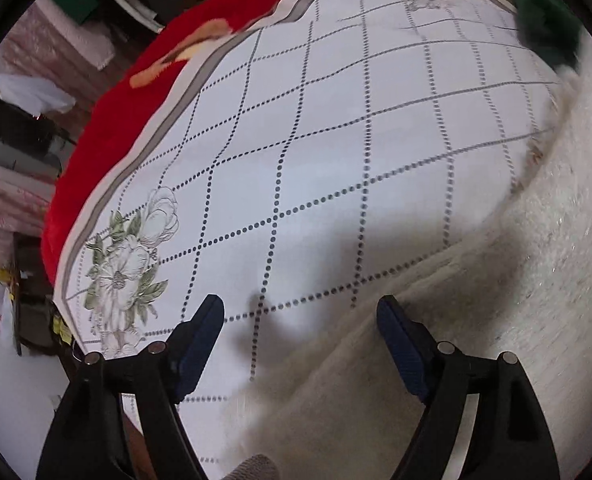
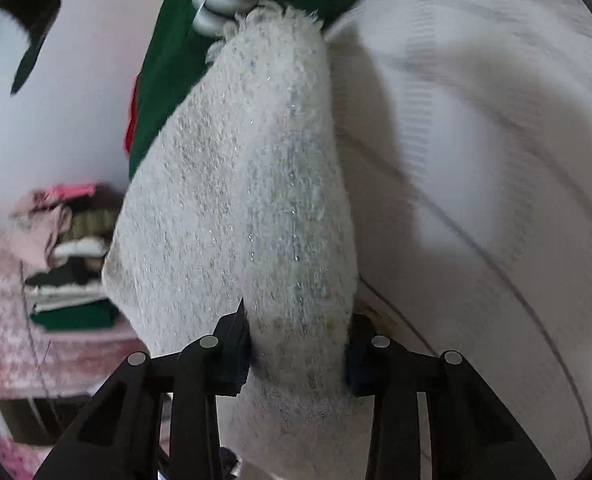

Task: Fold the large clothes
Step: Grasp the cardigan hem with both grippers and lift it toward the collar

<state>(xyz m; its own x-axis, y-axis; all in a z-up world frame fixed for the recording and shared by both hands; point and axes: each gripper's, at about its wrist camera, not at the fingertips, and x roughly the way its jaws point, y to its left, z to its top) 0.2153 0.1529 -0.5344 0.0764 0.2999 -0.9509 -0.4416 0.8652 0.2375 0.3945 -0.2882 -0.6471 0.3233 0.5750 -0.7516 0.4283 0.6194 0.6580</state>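
Observation:
A fluffy white sweater (image 1: 515, 280) with glittery threads lies on the white dotted-grid sheet (image 1: 335, 140), filling the right side of the left wrist view. My left gripper (image 1: 299, 320) hangs open just above the sheet, its blue pads (image 1: 200, 344) apart, with the sweater's edge near the right pad and nothing between them. In the right wrist view a thick fold of the same sweater (image 2: 248, 200) runs up from my right gripper (image 2: 299, 344), whose pads press on it from both sides. The picture there is blurred.
A dark green garment (image 1: 543, 20) lies at the sheet's far right; the same green cloth with white stripes (image 2: 216, 0) shows behind the sweater. A red flowered blanket (image 1: 108, 120) borders the sheet on the left. A stack of folded clothes (image 2: 72, 276) sits at the left.

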